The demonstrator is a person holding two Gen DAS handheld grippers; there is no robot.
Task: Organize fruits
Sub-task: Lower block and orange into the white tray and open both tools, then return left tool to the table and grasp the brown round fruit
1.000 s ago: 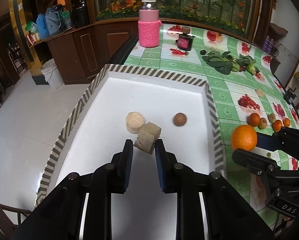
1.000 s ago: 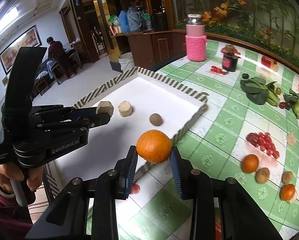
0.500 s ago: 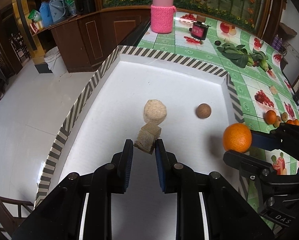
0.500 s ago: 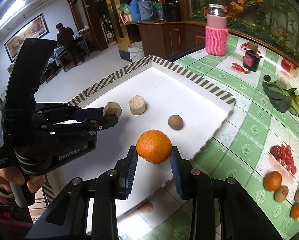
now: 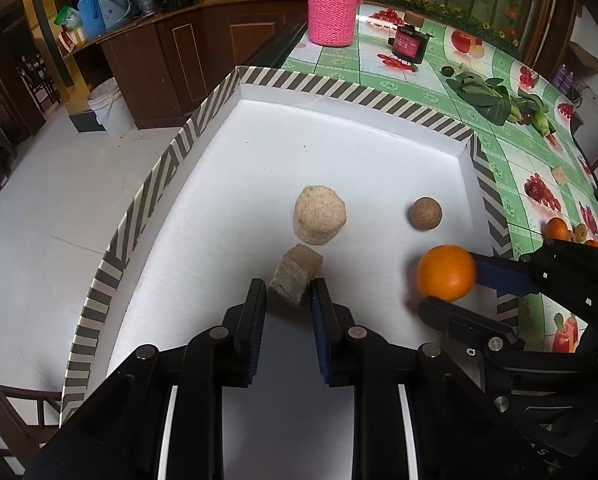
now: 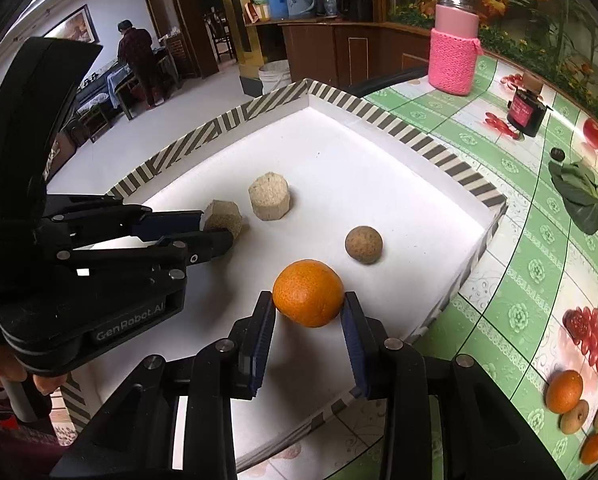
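Over the tray, near edge: both grippers point down into the white tray (image 5: 411,108) with the striped rim.
Left gripper (image 5: 289,292): jaws clamped on a tan block (image 5: 297,274); the block sits between the pads, its far end sticking out past the tips, low over the tray floor; contact with the floor cannot be told.
Right gripper (image 6: 309,308): jaws opening, with the orange (image 6: 307,293) between them; the pads lie against its sides at the tips. Whether the orange rests on the tray floor cannot be told.
Orange, relative to tray: inside, near the right wall, toward the near end.
Left gripper, right-wrist view: reaches in from the left (image 6: 219,228), held by a hand (image 6: 15,376) at the lower left.
Tan cylinder (image 5: 319,220): upright on the tray floor, just beyond the block, apart from it.
Brown ball (image 5: 425,213): on the tray floor, right of the cylinder, beyond the orange, near the right wall.
Outside the tray, right: small oranges and brown fruits (image 6: 579,404) on the green tablecloth (image 6: 511,264).
Beyond the tray: leafy greens (image 5: 483,94), dark jar (image 5: 409,44), bottle in a pink knitted sleeve (image 5: 331,12).
Far background: a person (image 6: 137,60) stands at a table, back turned.
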